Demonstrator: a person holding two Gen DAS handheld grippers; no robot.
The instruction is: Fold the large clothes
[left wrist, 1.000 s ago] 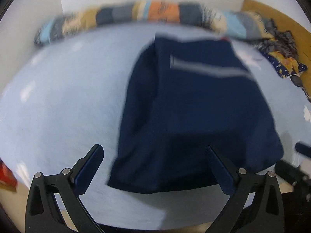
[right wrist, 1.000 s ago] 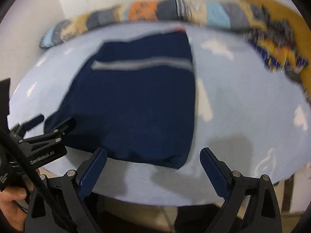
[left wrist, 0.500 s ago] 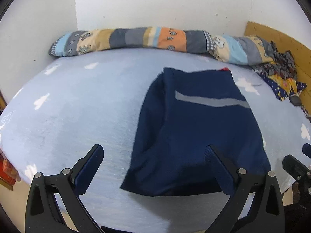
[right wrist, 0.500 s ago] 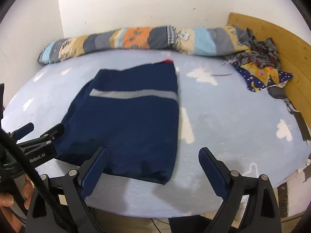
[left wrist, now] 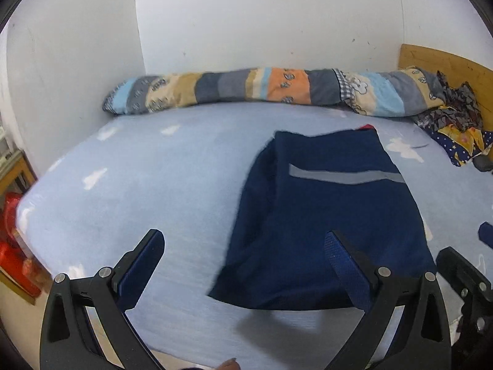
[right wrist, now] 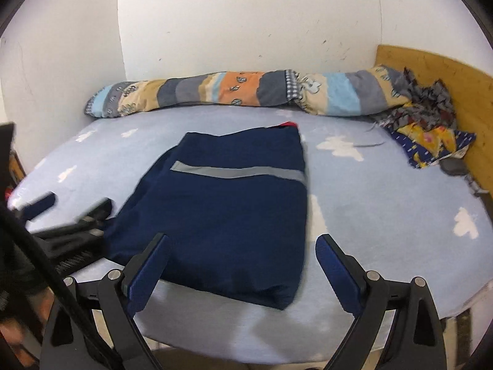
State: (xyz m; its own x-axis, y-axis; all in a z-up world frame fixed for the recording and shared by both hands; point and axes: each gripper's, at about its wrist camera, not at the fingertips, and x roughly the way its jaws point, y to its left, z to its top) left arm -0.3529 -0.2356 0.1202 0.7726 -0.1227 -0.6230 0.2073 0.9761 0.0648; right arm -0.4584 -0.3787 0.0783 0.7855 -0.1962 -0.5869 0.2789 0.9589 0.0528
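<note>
Both grippers hang off the near edge of the bed with their blue-padded jaws spread wide and nothing between them: the left gripper (left wrist: 243, 256) sits over the near left corner of the garment, and the right gripper (right wrist: 242, 257) lines up with its near edge, so neither has any cloth in its grasp. That looks to me like a pause to size up the work rather than a grab. Just beyond them the navy garment (right wrist: 222, 203) lies flat on the pale blue cloud-print sheet (left wrist: 138, 185), already brought in to a long rectangle, with a grey stripe (right wrist: 237, 172) running across its far part and a scrap of red (right wrist: 285, 124) peeping out at the far edge. Its left side shows a layer tucked under, a bit uneven. I would guess one more fold, near end up to far end, remains. Farther back a patchwork bolster (left wrist: 271, 91) runs along the wall, and a heap of patterned clothes (right wrist: 428, 129) sits by the wooden headboard (right wrist: 446, 71), well apart from the garment.
</note>
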